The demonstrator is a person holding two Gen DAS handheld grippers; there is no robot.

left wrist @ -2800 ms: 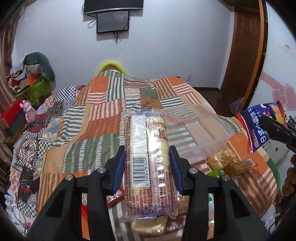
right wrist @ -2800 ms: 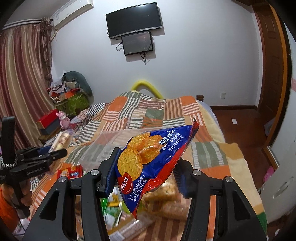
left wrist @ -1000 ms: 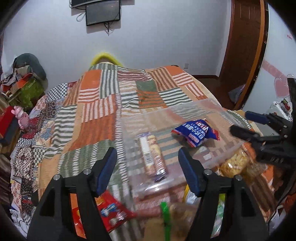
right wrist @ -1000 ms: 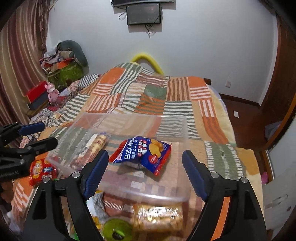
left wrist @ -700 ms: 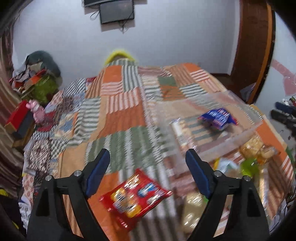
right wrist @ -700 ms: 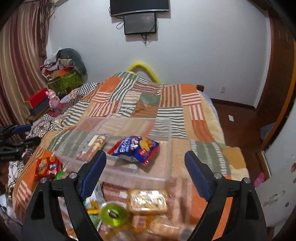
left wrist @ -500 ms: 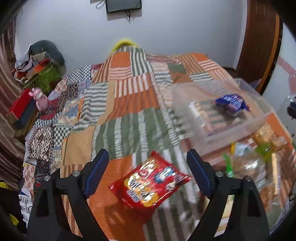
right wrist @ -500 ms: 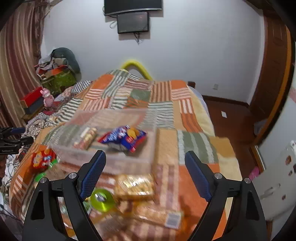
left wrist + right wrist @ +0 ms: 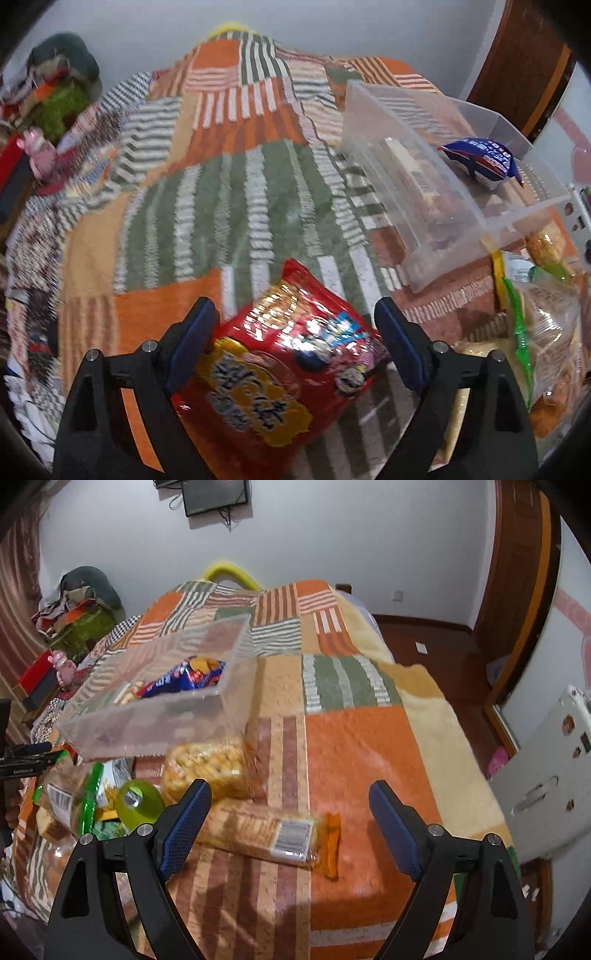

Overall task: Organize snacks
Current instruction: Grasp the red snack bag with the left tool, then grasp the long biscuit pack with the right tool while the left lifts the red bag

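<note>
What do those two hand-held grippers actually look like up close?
Both look the same. The left hand-held gripper and the right hand-held gripper each have a black plastic frame that splits into two arms with triangular cut-outs and small silver screws. Each arm ends in a flat blue pad with a fine grid texture. No cables or sleeves are visible.

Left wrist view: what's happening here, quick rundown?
Someone is sorting snacks on a patchwork bedspread into a clear plastic bin. The left tool is open, with its fingers on either side of a red snack bag, not closed on it. The right tool is open too, above a long cracker pack. The bin already holds a blue biscuit bag and a long wrapped packet. More snacks lie loose in front of the bin.
</note>
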